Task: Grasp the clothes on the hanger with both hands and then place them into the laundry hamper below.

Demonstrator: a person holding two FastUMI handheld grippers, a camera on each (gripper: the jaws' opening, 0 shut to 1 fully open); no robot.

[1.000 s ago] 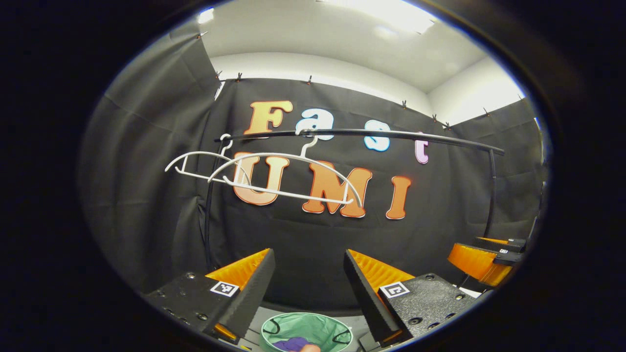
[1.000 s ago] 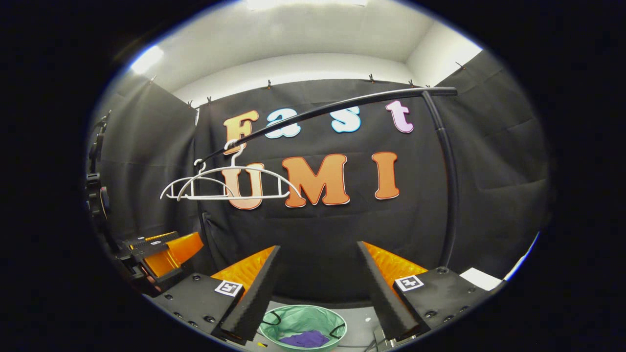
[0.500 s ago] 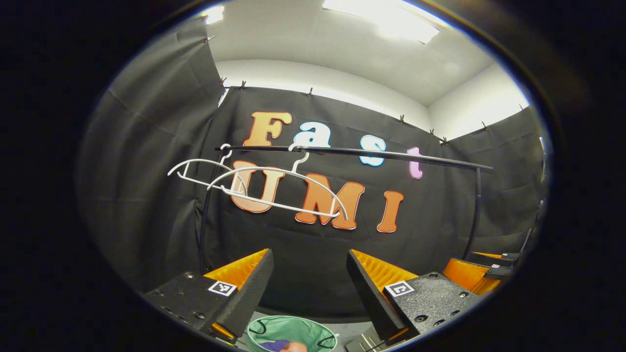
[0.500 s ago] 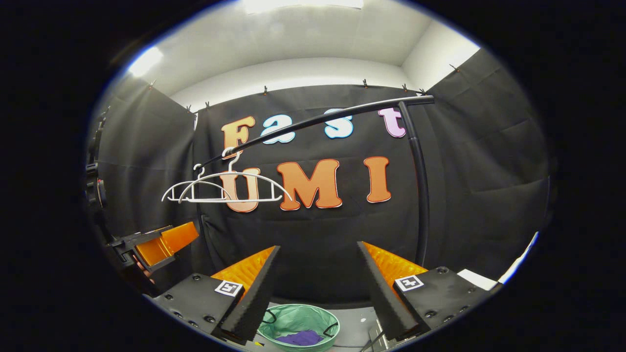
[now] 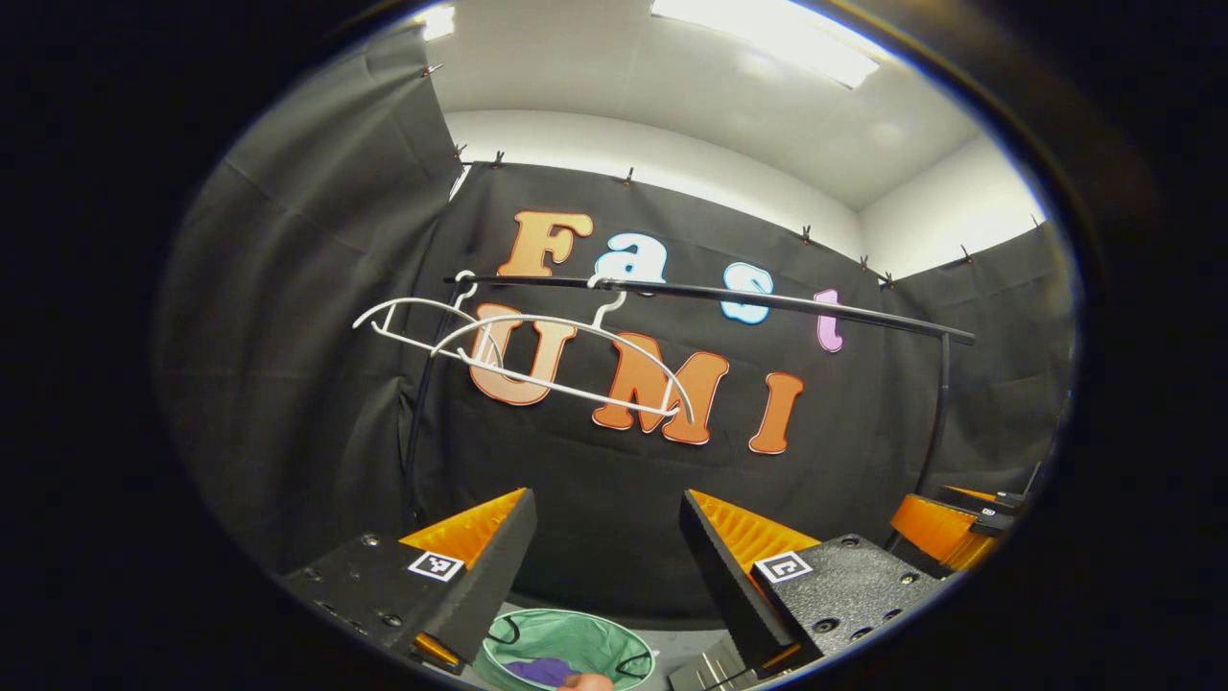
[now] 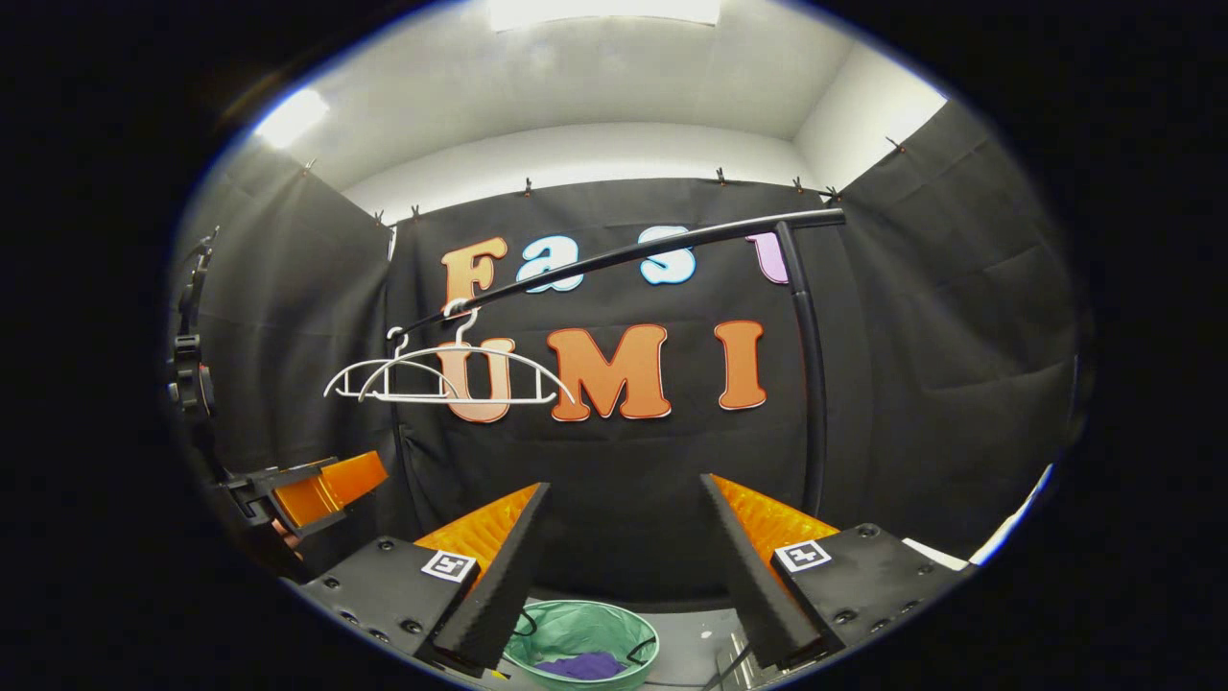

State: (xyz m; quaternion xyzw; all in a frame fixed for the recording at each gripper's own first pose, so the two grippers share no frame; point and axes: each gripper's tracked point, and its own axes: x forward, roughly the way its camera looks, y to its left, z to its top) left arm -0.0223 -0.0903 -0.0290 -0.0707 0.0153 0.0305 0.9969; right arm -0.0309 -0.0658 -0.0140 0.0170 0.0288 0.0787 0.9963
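Purple clothes (image 6: 585, 665) lie in the green hamper (image 6: 537, 641); each hand-held gripper (image 5: 606, 566) (image 6: 624, 566) gapes empty.

Place: a recording booth set up as a laundry corner
Walls: black cloth (image 6: 959, 317) clipped up on all sides, white wall above
Ceiling: white, with a bright light panel (image 5: 767, 38)
Fixtures: black clothes rail (image 6: 652, 251) carrying two bare white hangers (image 6: 451, 376)
Floor: green laundry hamper (image 6: 580, 643) holding a purple garment (image 6: 580, 666)
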